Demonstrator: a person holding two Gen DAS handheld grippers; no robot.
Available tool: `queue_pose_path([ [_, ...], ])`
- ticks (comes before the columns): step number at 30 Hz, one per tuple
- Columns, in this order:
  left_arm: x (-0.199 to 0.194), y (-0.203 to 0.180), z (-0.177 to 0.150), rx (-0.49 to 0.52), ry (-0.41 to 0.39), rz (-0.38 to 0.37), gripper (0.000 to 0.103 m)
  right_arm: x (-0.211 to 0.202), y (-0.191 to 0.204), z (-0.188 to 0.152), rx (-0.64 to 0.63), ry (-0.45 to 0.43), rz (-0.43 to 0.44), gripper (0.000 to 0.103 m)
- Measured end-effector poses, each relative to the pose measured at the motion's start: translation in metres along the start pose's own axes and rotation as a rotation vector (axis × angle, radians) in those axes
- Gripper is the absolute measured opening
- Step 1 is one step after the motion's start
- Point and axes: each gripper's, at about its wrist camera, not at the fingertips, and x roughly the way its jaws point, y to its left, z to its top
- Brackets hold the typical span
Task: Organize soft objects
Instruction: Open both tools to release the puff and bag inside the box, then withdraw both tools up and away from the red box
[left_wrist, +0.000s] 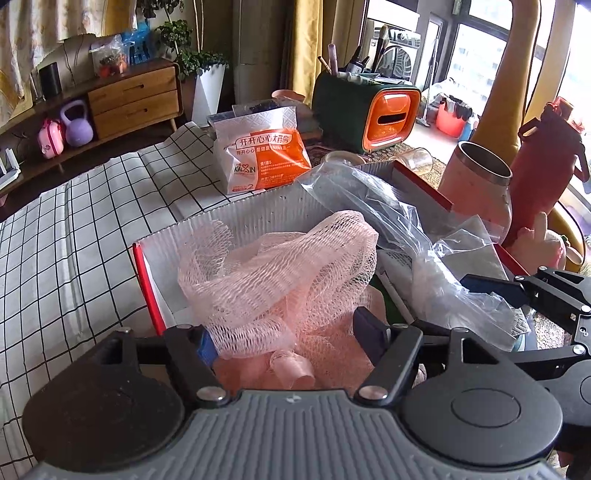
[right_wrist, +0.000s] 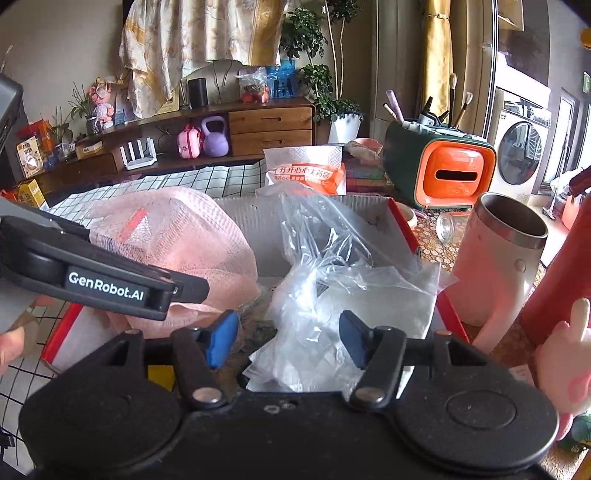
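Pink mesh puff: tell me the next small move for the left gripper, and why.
Probably close the left gripper on the pink mesh puff. Its blue pads sit apart with mesh bunched between them, so nothing is gripped yet. The puff stands high above the wall of the red-edged box, beside the clear plastic bags that the open right gripper straddles; a grip would let it be pressed down.

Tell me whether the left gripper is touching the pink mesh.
Touching. In the left wrist view the left gripper has its open fingers on either side of the pink mesh, and the netting presses against the blue pad.
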Motion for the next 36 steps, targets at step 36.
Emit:
queue_pose_path([
  [36,-0.148,0.015,-0.077,0.071,-0.242,-0.027,0.086,-0.113,0.055,-0.022,0.01,-0.253,0.045,0.103],
])
